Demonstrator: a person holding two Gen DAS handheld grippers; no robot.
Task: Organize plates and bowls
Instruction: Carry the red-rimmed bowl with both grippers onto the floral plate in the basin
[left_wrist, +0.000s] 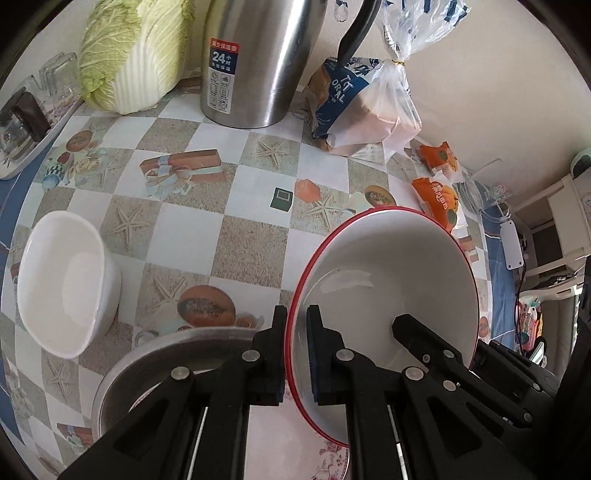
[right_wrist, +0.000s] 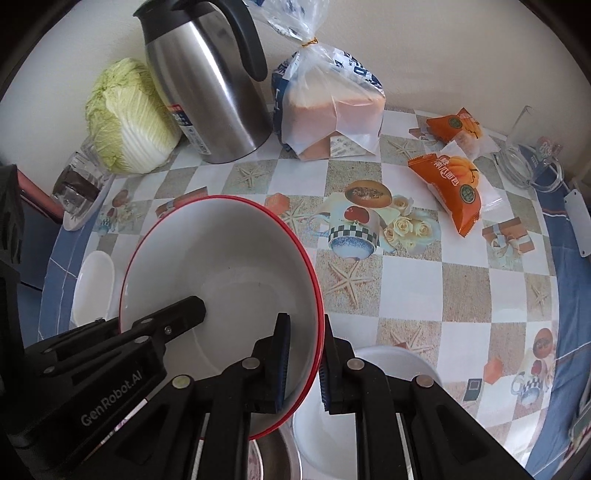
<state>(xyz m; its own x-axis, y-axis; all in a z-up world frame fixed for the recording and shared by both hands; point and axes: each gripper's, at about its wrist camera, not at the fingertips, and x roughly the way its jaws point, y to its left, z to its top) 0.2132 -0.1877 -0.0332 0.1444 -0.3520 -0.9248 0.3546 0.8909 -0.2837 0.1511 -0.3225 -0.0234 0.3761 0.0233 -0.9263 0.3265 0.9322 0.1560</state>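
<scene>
A white bowl with a red rim (left_wrist: 391, 266) hangs above the table, held by both grippers. My left gripper (left_wrist: 296, 354) is shut on its left rim, one finger inside and one outside. My right gripper (right_wrist: 304, 363) is shut on its right rim (right_wrist: 221, 258) the same way. Below it lies a metal dish (left_wrist: 166, 354) holding a floral plate (left_wrist: 328, 454). A small white bowl (left_wrist: 70, 280) stands on the table to the left, also in the right wrist view (right_wrist: 94, 284). Another white bowl (right_wrist: 343, 417) sits under my right gripper.
A steel thermos jug (right_wrist: 210, 85), a napa cabbage (right_wrist: 125, 118), a bagged bread loaf (right_wrist: 328, 110) and orange snack packs (right_wrist: 450, 188) line the back by the wall. A tray with glasses (left_wrist: 26, 114) stands far left. A clear glass mug (right_wrist: 528, 162) stands far right.
</scene>
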